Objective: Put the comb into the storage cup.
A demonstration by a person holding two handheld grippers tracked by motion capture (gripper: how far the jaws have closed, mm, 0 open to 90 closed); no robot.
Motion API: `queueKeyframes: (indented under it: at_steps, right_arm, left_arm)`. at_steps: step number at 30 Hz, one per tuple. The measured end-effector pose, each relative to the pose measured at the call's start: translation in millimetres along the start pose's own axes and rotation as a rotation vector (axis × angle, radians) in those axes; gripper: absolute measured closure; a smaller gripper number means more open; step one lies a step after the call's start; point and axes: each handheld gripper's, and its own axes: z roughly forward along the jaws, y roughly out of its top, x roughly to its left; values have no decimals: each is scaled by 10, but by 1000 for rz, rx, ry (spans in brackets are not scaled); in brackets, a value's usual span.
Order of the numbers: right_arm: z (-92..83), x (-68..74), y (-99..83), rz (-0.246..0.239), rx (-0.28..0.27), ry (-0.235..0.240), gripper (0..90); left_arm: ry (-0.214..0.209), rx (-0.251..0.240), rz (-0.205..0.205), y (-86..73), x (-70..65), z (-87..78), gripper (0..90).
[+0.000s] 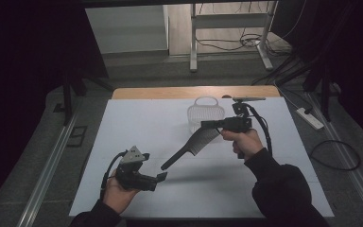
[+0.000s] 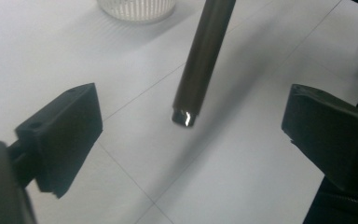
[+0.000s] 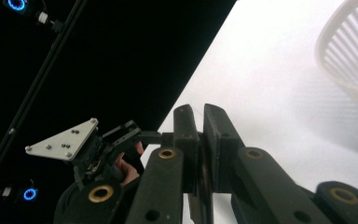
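Observation:
A black comb (image 1: pixel 191 146) hangs slanted above the white table (image 1: pixel 137 123), its toothed end up and its handle pointing down to the left. My right gripper (image 1: pixel 204 125) is shut on the toothed end; in the right gripper view the jaws (image 3: pixel 199 112) press together on the comb's thin spine. My left gripper (image 1: pixel 161 176) is open, just below the handle's tip. In the left gripper view the handle's end (image 2: pixel 186 112) hangs between the two wide-apart jaws (image 2: pixel 190 133), touching neither.
A small white slatted basket (image 1: pixel 204 113) stands on the table behind the comb, close to my right gripper, also seen as a basket rim (image 3: pixel 349 60) and basket base (image 2: pixel 135 7). A wooden strip (image 1: pixel 194 91) edges the table's far side.

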Motion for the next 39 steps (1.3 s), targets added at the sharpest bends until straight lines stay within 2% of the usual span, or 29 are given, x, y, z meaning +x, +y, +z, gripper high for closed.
queueKeyframes:
  at_steps: [2, 7, 13, 22, 27, 33, 39]
  right_arm:
    - [-22, -9, 16, 0, -11, -6, 842]
    - [-80, -8, 66, 0, -36, -18, 841]
    - [-144, -2, 123, -4, -60, -39, 842]
    - [-215, 24, 209, -13, -88, -68, 841]
    - [-260, 25, 259, -14, -106, -82, 842]
    - [-312, 16, 309, -15, -126, -100, 841]
    - [-373, -6, 351, -10, -151, -119, 841]
  left_arm:
    - [13, -4, -7, -12, 19, -27, 38]
    - [2, -8, -39, -64, 100, -104, 9]
    - [24, -23, -46, -125, 160, -212, 9]
    - [33, -20, -99, -270, 263, -337, 7]
    - [45, -12, -112, -350, 291, -395, 0]
    - [41, -18, -147, -427, 334, -444, 0]
    - [61, -7, -148, -482, 326, -497, 0]
